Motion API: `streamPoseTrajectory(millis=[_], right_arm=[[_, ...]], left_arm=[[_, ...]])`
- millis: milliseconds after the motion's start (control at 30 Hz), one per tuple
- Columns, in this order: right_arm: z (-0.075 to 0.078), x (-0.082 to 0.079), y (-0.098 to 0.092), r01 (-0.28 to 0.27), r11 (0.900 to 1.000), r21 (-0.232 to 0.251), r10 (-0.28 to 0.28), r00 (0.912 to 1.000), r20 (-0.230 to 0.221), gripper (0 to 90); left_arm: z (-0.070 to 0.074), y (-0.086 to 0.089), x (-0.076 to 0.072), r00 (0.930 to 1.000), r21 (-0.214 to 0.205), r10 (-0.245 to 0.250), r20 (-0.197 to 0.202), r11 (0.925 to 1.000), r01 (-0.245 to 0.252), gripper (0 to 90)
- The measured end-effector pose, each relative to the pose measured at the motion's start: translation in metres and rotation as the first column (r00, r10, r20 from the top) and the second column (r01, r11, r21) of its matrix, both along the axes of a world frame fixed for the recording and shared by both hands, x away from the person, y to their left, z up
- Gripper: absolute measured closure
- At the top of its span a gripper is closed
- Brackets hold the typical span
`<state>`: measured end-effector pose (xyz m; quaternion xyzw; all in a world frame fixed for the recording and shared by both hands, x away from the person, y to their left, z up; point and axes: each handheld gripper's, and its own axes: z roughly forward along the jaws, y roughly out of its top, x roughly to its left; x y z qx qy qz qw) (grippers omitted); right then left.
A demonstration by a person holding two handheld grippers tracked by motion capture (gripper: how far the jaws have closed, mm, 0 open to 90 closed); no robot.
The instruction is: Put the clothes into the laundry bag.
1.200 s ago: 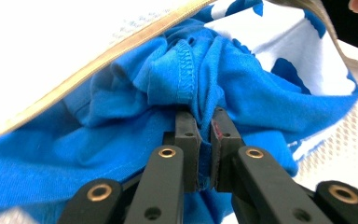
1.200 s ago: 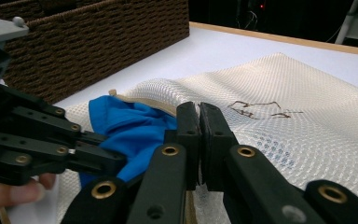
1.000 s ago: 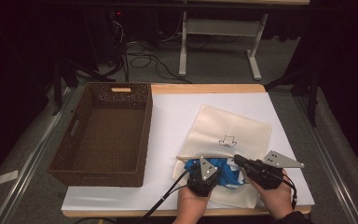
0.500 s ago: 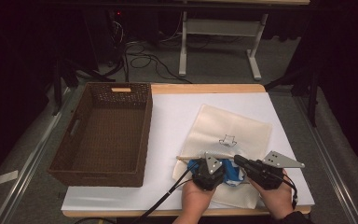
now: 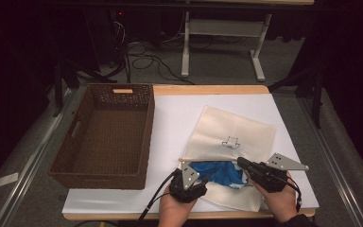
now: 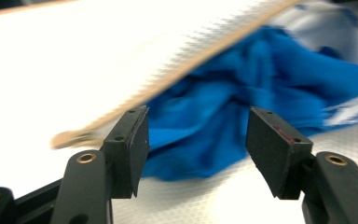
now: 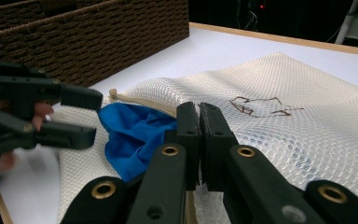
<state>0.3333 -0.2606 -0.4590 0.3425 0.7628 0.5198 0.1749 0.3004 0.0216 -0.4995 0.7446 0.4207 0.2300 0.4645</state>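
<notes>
A cream mesh bag (image 5: 236, 132) lies flat on the white sheet, its open zip edge (image 6: 191, 65) toward the person. A crumpled blue cloth (image 5: 220, 171) sits in the bag's mouth. My left gripper (image 5: 204, 178) points at the cloth from the left. Its jaws have just been opening and stand apart (image 6: 198, 135), with the blue cloth (image 6: 261, 79) just beyond them and untouched by the pads. My right gripper (image 5: 240, 162) is shut (image 7: 199, 116) on the bag's upper edge beside the blue cloth (image 7: 135, 130), where the zip band runs into the jaws.
A dark brown wicker basket (image 5: 101, 177) stands on the left of the table, its wall (image 7: 98, 32) close behind the left gripper (image 7: 79, 116). The white sheet (image 5: 175, 118) covers the tabletop. Cables and a white stand lie on the floor beyond the table.
The left gripper's jaws have opened and let go of the blue cloth, and that hand has drawn back to the left. The right gripper has stayed where it was.
</notes>
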Motion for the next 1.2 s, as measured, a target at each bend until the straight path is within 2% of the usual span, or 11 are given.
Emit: streamPoseTrajectory(millis=[67,167,333,400,467,833,933,1000,1067,1133,1200], right_arm=[[0.000,0.000,0.000,0.001,1.0000,0.000,-0.001,1.0000,-0.001,88.7],[0.000,0.000,0.000,0.000,1.0000,0.001,0.000,1.0000,-0.002,88.7],[0.000,0.000,0.000,-0.001,1.0000,0.001,0.001,1.0000,-0.001,88.8],[0.000,0.000,0.000,-0.001,1.0000,0.002,0.001,1.0000,-0.003,88.8],[0.000,0.000,0.000,-0.002,1.0000,0.000,0.002,1.0000,-0.002,88.8],[0.000,0.000,0.000,-0.005,1.0000,0.003,0.005,1.0000,0.000,88.7],[0.000,0.001,-0.001,-0.006,1.0000,0.004,0.006,1.0000,0.001,88.7],[0.001,0.001,-0.001,-0.006,1.0000,0.007,0.006,1.0000,0.001,88.8],[0.001,0.001,-0.002,-0.007,0.9999,0.012,0.007,1.0000,0.000,88.7],[0.001,0.001,-0.002,-0.007,0.9999,0.012,0.007,1.0000,-0.001,88.7],[0.001,0.001,-0.002,-0.007,0.9999,0.013,0.007,1.0000,-0.004,88.7]], left_arm=[[-0.003,0.005,0.002,0.9997,0.004,0.017,-0.016,0.9999,-0.017,40.5],[-0.010,0.007,0.008,0.9968,0.025,0.019,-0.078,0.9995,-0.017,47.5],[-0.016,0.000,0.010,0.9926,0.075,0.006,-0.121,0.9972,0.003,73.7],[-0.015,-0.005,0.009,0.9930,0.064,-0.012,-0.117,0.9978,0.019,85.6],[-0.014,-0.010,0.011,0.9926,0.055,-0.030,-0.118,0.9978,0.037,89.2],[-0.006,-0.056,0.029,0.9919,-0.001,-0.087,-0.092,0.9962,0.087,89.6],[-0.005,-0.066,0.035,0.9915,-0.035,-0.109,-0.071,0.9937,0.106,89.6],[-0.007,-0.069,0.039,0.9930,-0.043,-0.102,-0.060,0.9941,0.099,89.6],[-0.011,-0.070,0.043,0.9927,-0.036,-0.094,-0.076,0.9951,0.092,88.8],[-0.014,-0.069,0.044,0.9912,-0.030,-0.090,-0.097,0.9957,0.088,79.0],[-0.014,-0.063,0.041,0.9907,-0.056,-0.089,-0.103,0.9949,0.084,69.2]])
